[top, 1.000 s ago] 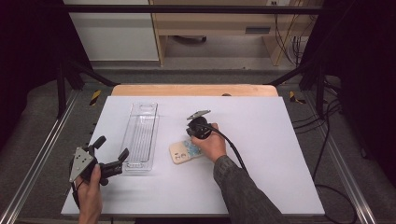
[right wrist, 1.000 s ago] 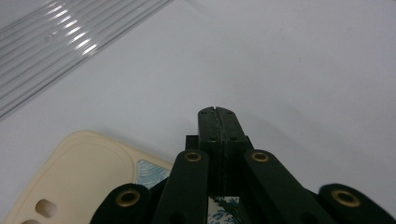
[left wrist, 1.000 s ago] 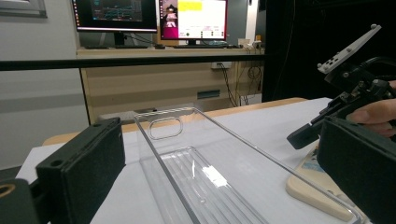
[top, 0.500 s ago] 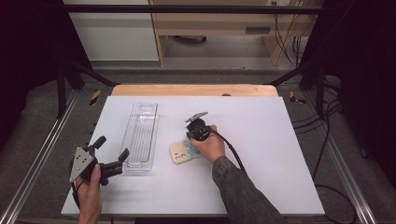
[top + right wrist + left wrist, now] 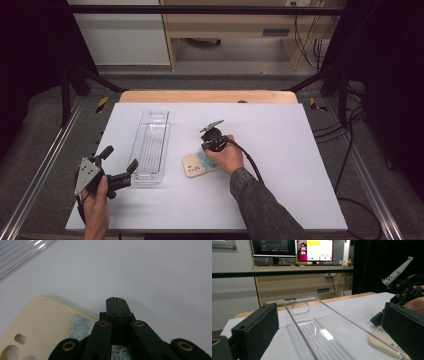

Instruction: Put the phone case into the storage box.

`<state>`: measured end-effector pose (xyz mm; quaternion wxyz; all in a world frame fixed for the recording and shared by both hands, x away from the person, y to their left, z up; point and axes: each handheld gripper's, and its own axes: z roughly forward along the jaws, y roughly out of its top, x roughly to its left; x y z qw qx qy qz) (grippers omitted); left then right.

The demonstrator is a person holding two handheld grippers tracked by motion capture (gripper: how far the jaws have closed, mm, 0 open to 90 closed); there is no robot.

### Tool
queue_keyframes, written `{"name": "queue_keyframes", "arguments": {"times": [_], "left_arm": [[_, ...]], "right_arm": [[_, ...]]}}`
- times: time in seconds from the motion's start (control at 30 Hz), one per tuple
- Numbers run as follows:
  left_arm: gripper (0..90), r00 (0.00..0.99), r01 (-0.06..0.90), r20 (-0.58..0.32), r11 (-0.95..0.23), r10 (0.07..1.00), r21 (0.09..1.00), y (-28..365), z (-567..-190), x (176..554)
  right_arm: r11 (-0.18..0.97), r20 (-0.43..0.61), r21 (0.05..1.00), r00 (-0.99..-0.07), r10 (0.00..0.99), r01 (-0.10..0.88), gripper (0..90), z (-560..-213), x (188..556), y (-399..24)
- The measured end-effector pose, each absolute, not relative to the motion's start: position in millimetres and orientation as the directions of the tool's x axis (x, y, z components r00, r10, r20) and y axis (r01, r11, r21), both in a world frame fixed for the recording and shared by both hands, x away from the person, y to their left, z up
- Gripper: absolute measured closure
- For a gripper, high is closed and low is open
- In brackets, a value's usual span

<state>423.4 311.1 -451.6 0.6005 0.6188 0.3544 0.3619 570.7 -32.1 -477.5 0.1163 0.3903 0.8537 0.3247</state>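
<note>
Almost nothing has changed over the last second. In the high view the right gripper [image 5: 212,141] sits just where it was, low over the phone case [image 5: 196,165], and the case lies at the same slight angle on the white table [image 5: 280,150], just beside the long clear plastic tray [image 5: 150,145] at the tray's four o'clock. The left gripper [image 5: 116,169] likewise rests unmoved near the table's front left corner, at about eight o'clock from the case.

The right gripper view shows its jaws pressed fully together, pad against pad, with nothing between them; their tip rests on or just above the bare table at the edge of the cream phone case [image 5: 37,322], whose blue patterned panel and camera cutouts face up. Whether the tip touches the table I cannot tell. The left gripper's jaws stand wide open in its own view, framing the near end of the clear tray [image 5: 322,335], with the case's corner [image 5: 384,342] at its three o'clock.

This stillness suggests a pause rather than a grasp: the closed jaws hold nothing, so the case is not yet lifted. Closed jaws beside the case's rim look suited to nudging or prying under its edge; otherwise they must open before they can take it toward the tray.
</note>
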Motion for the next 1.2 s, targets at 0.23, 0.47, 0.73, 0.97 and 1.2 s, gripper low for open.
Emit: {"name": "queue_keyframes", "arguments": {"times": [0.23, 0.47, 0.73, 0.97, 1.2], "left_arm": [[0.8, 0.489, 0.003, 0.026, -0.032, 0.872, 0.999, 310, -452, 424], [0.9, 0.488, 0.005, 0.028, -0.035, 0.872, 0.999, 310, -452, 424], [0.9, 0.490, 0.005, 0.031, -0.038, 0.871, 0.999, 309, -452, 423], [0.9, 0.491, 0.006, 0.032, -0.039, 0.871, 0.999, 309, -452, 424], [0.8, 0.489, 0.004, 0.032, -0.039, 0.872, 0.999, 310, -452, 423]], "right_arm": [[0.484, 0.069, 0.641, -0.673, 0.736, 0.595, 90.0, -478, 561, -38], [0.482, 0.086, 0.640, -0.679, 0.729, 0.599, 90.0, -478, 549, -43], [0.491, 0.105, 0.630, -0.692, 0.714, 0.602, 90.0, -478, 538, -47], [0.507, 0.106, 0.625, -0.708, 0.698, 0.593, 90.0, -477, 529, -48], [0.521, 0.105, 0.623, -0.723, 0.683, 0.584, 90.0, -477, 520, -48]]}}
